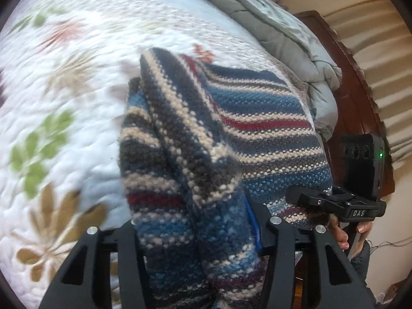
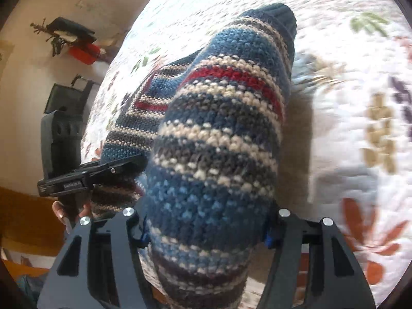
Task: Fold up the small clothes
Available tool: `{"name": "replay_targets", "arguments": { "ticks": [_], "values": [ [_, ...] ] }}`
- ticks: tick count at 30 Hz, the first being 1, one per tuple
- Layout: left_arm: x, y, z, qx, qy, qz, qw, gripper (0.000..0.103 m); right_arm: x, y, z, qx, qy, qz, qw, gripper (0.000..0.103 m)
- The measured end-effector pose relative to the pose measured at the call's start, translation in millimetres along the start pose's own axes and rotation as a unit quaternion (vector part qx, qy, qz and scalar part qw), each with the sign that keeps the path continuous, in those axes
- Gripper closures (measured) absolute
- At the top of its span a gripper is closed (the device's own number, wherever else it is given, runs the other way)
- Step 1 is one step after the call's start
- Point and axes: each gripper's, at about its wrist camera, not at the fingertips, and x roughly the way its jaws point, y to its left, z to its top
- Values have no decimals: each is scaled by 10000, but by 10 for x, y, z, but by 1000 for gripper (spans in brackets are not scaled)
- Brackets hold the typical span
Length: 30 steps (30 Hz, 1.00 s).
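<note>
Right, I have each claw clamped on a bunched sleeve of the striped knit sweater (image 1: 195, 139): left claw (image 1: 198, 234), right claw (image 2: 206, 231), its body on the bed quilt (image 1: 64, 103). I'd carry both sleeves inward together, keeping the knit taut and level.

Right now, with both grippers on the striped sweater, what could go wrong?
1. Thick knit bunches between the left gripper and right gripper; the striped sweater may slip or fold unevenly.
2. The sweater blocks both wrist views, so placement on the floral quilt is hard to judge.
</note>
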Motion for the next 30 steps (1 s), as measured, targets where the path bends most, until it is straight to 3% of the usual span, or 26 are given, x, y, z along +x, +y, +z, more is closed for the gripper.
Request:
{"name": "replay_targets", "arguments": {
  "ticks": [3, 6, 11, 14, 18, 21, 23, 26, 30],
  "values": [
    [184, -135, 59, 123, 14, 53, 9999, 51, -81, -239, -1, 105, -47, -67, 9999, 43],
    [403, -40, 36, 83, 199, 131, 9997, 48, 20, -532, -24, 257, 66, 50, 9996, 41],
    [487, 264, -55, -368, 275, -387, 9982, 40, 163, -917, -123, 440, 82, 619, 9971, 26],
    [353, 242, -174, -318, 132, -202, 9992, 39, 27, -1047, -282, 453, -6, 665, 9968, 17],
    [-17, 170, -368, -432, -170, 40, 9989, 39, -347, -992, -570, 323, -298, 60, 9990, 16],
    [-425, 46, -543, -362, -734, 634, 9946, 41, -666, -757, -780, -63, -602, -950, 9936, 18],
    [-624, -125, -620, -225, -1051, 978, 9894, 41, -826, -511, -911, -366, -823, -1598, 9830, 18],
    [-773, -462, -722, 13, -1255, 1144, 9855, 40, -920, -166, -1045, -485, -1103, -1720, 9777, 25],
    [-493, -838, -711, 161, -1110, 1364, 9843, 33, -830, 57, -1048, -454, -1206, -1504, 9802, 29]
  ]
}}
